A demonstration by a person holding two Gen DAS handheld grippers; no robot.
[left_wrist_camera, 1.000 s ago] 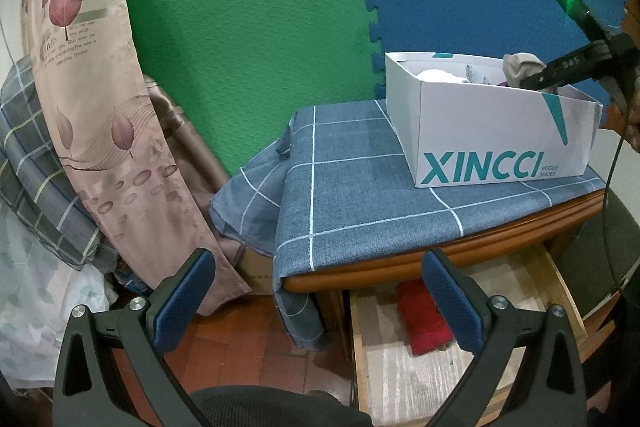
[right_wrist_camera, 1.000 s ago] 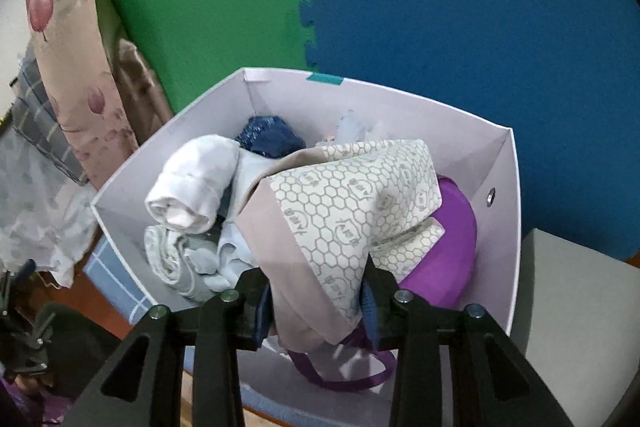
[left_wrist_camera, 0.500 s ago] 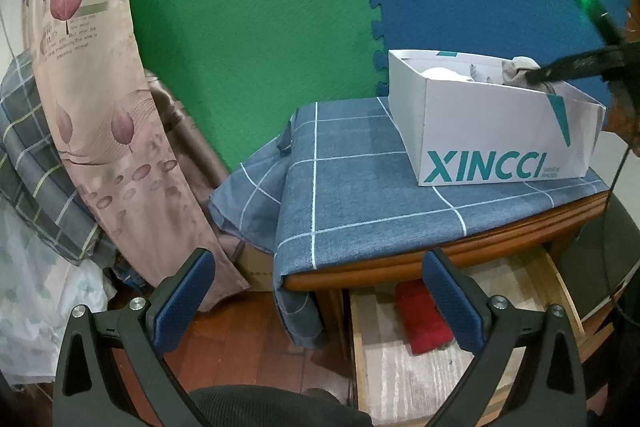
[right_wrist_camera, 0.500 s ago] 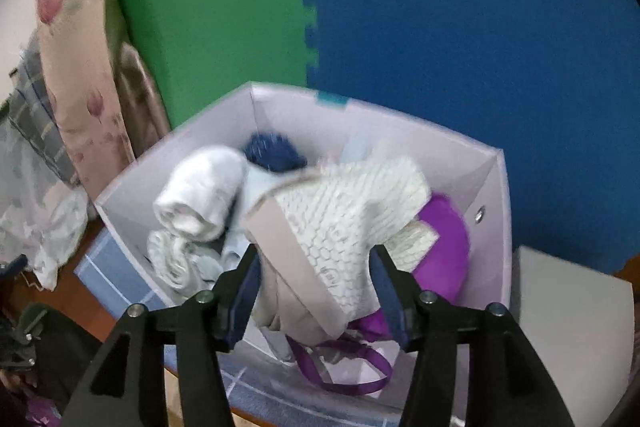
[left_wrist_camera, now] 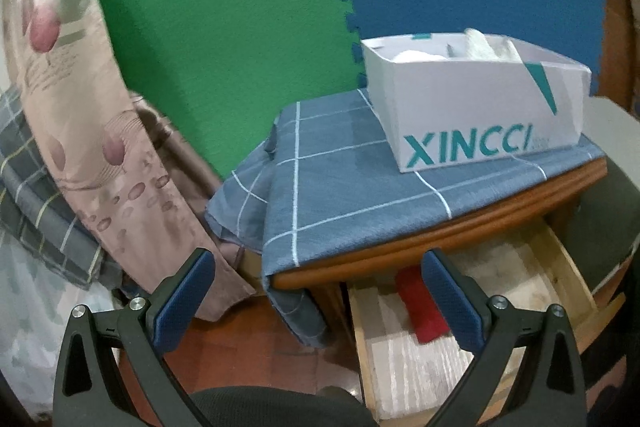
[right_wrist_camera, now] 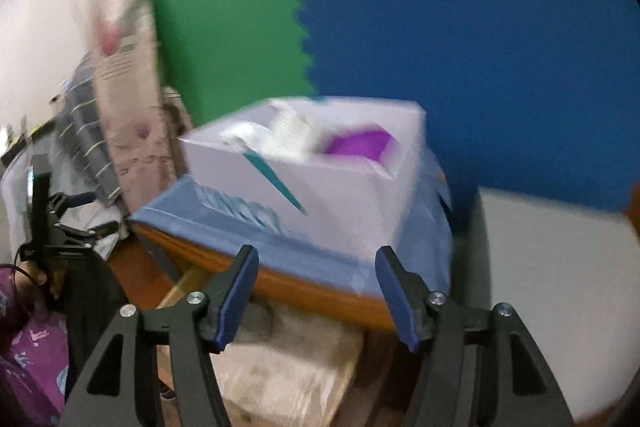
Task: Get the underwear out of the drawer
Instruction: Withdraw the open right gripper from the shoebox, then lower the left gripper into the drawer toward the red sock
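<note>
A folded red garment (left_wrist_camera: 420,307) lies in the open wooden drawer (left_wrist_camera: 568,267) under the table. My left gripper (left_wrist_camera: 316,259) is open and empty, held in front of the table's edge, above and left of the drawer. On the blue checked cloth (left_wrist_camera: 340,179) stands a white XINCCI box (left_wrist_camera: 480,115) of rolled clothes. In the blurred right wrist view my right gripper (right_wrist_camera: 317,251) is held back from the box (right_wrist_camera: 340,195), level with the table's edge. Its jaws are opening with nothing between them. The drawer (right_wrist_camera: 280,367) lies below its fingers.
Green and blue foam mats (left_wrist_camera: 224,27) cover the wall behind the table. A pink leaf-print curtain (left_wrist_camera: 80,107) and plaid bedding (left_wrist_camera: 36,203) hang at the left. A pale grey surface (right_wrist_camera: 552,287) sits right of the table. A purple printed bag (right_wrist_camera: 28,359) lies low left.
My right gripper let go of the honeycomb-print cloth in the box, widened its jaws and drew back and down from the box. The left gripper barely moved.
</note>
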